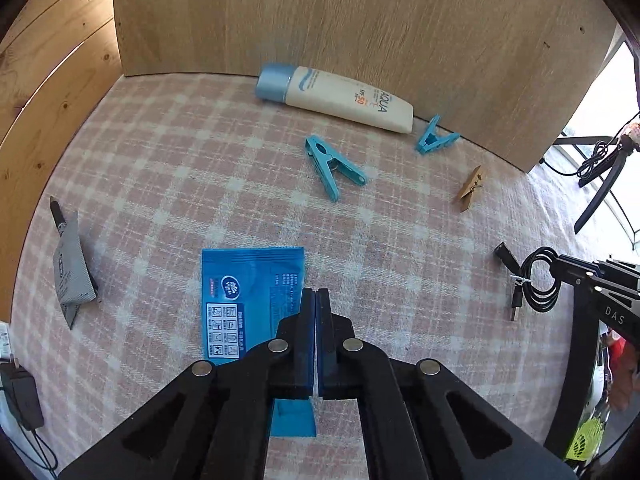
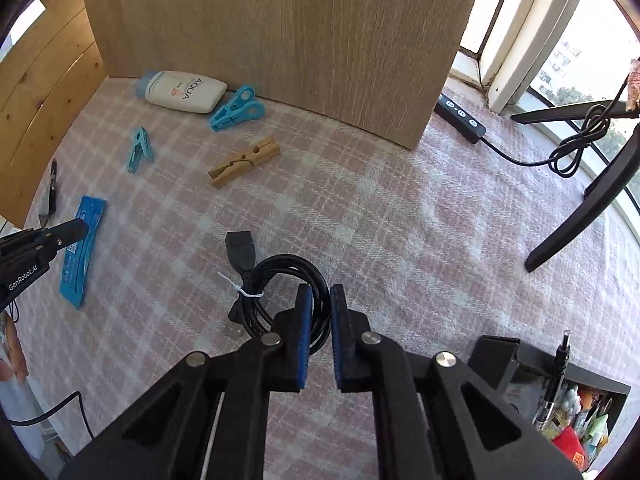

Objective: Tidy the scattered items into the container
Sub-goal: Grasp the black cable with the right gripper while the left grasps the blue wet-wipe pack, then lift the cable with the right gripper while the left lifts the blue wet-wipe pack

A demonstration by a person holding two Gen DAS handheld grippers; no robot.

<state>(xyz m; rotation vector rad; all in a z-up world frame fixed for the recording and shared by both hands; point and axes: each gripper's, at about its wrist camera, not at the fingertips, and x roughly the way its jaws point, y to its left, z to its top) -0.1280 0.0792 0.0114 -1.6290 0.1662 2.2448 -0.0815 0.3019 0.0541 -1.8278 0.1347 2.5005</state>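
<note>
My right gripper pinches the coiled black cable on the table; my left gripper has its fingers pressed together on the blue packet lying flat there.

bare checked cloth mid-table, wooden board behind (upright)
</note>
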